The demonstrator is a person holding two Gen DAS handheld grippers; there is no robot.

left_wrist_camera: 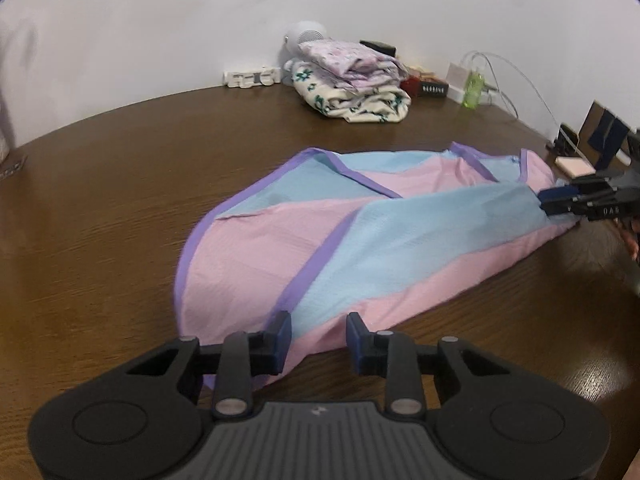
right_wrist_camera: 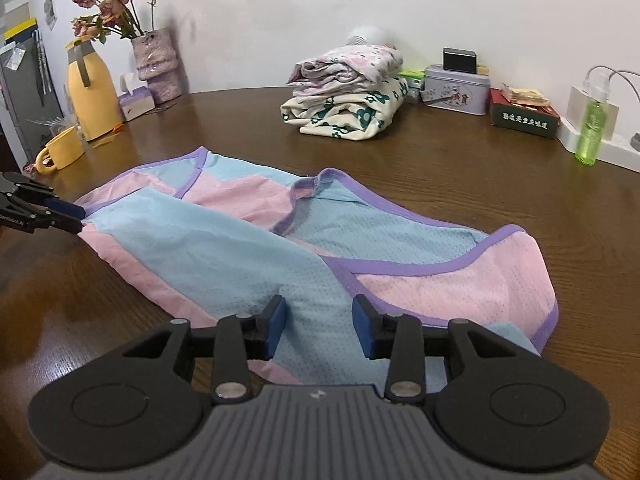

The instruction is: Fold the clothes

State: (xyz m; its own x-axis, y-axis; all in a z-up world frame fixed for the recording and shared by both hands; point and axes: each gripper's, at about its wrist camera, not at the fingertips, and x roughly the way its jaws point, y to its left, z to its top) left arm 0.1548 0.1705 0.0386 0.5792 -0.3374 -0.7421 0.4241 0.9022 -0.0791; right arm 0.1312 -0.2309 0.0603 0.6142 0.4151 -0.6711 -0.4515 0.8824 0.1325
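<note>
A sleeveless mesh top in pink and light blue with purple trim lies spread on the brown wooden table, a blue panel folded diagonally across it. My left gripper stands open at one end of the top, its blue pads on either side of the hem without pressing it. From the right wrist view the top fills the middle, and the left gripper shows at its far left edge. My right gripper is open over the blue panel at the opposite end, and it also appears as the right gripper.
A stack of folded clothes sits at the back by the wall. On the left are a yellow jug, a yellow mug and a vase of dried roses. A tin box and a green bottle stand at the back right.
</note>
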